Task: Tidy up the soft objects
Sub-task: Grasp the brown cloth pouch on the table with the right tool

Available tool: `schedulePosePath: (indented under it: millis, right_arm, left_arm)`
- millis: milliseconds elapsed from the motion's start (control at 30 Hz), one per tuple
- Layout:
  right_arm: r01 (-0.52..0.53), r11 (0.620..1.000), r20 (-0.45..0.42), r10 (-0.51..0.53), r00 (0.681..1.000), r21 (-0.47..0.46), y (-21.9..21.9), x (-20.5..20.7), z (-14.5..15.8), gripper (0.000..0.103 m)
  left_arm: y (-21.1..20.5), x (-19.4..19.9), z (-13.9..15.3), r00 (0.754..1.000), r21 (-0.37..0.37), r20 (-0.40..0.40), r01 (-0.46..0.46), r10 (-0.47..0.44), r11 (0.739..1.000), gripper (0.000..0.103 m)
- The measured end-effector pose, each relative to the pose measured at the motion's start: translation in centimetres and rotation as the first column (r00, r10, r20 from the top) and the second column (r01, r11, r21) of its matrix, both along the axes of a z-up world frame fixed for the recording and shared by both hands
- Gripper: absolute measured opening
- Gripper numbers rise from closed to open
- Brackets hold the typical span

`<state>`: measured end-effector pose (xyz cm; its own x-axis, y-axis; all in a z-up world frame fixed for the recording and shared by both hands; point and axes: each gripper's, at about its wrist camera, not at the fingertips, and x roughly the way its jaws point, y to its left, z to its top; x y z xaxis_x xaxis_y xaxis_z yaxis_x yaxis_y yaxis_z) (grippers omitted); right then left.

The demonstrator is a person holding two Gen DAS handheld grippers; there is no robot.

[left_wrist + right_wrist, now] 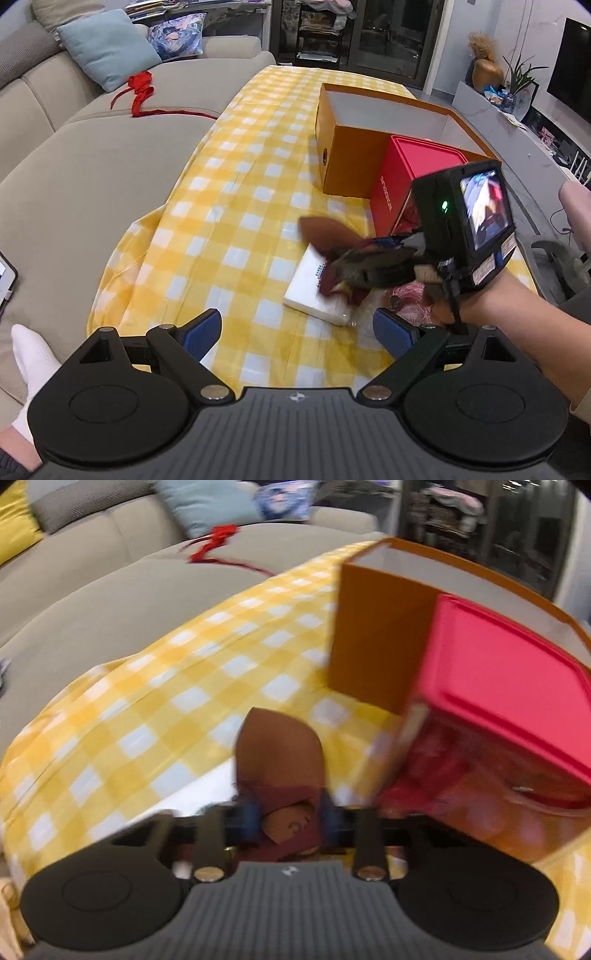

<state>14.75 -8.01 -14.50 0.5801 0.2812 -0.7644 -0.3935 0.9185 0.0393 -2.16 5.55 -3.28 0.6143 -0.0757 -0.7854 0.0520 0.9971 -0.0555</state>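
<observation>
Because its blue pads press in from both sides, the right gripper has the brown and maroon soft piece pinched between nearly closed jaws, one rounded brown flap standing up ahead of the fingers and a darker red fold bunched at the pads. The grip sits low on the piece, probably so the loose flaps hang free and it can be carried whole. The left wrist view shows the same piece above a white flat packet that lies near the front edge of the yellow checked tablecloth, beside some crumpled clear plastic with a pink tangle in it. The piece looks thin, limp and leaf-shaped, two-toned, with motion blur hiding any finer detail.

The left gripper hangs with its jaws spread wide and nothing between them, over the cloth's front edge, seemingly waiting its turn.

Further back, toward the right side of the cloth, an open orange box stands with a red box leaning against its near wall; the orange one looks like the likely destination. A red ribbon lies on the sofa to the left.
</observation>
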Motion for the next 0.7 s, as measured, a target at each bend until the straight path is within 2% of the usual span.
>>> schedulePosePath:
  millis: [67, 167, 367, 467, 567, 633, 700]
  right_arm:
    - [0.008, 0.999, -0.021, -0.007, 1.0, 0.035, -0.8, 0.3, 0.4, 0.017]
    - [0.01, 0.998, 0.002, -0.01, 1.0, 0.065, -1.7, 0.0, 1.8, 0.013]
    - [0.023, 0.975, 0.066, -0.038, 0.997, 0.221, -4.6, -0.9, 6.6, 0.014]
    - [0.032, 0.955, 0.089, -0.061, 0.994, 0.295, -6.1, -1.0, 8.6, 0.014]
    - [0.046, 0.941, 0.088, -0.079, 0.993, 0.334, -7.2, -1.1, 9.4, 0.014]
    - [0.049, 0.936, 0.079, -0.082, 0.994, 0.349, -7.6, -1.1, 9.5, 0.014]
    - [0.051, 0.934, 0.072, -0.082, 0.994, 0.354, -7.8, -1.3, 9.2, 0.014]
  left_arm:
    - [0.0, 0.1, -0.4, 1.0, 0.014, -0.002, -0.005, 0.005, 1.0, 0.103]
    - [0.2, 0.1, -0.8, 1.0, 0.024, 0.008, -0.005, 0.005, 1.0, 0.103]
    - [0.6, 0.4, -1.7, 0.999, -0.035, 0.034, 0.0, 0.001, 0.999, 0.103]
    - [-0.4, 1.5, -2.6, 0.998, -0.082, 0.029, 0.056, -0.054, 0.995, 0.103]
    - [-2.0, 2.6, -3.4, 0.987, -0.093, 0.045, 0.156, -0.153, 0.983, 0.103]
    - [-3.5, 3.7, -4.2, 0.973, -0.078, 0.047, 0.227, -0.224, 0.971, 0.103]
    - [-4.9, 4.9, -5.3, 0.97, -0.037, 0.011, 0.242, -0.241, 0.97, 0.103]
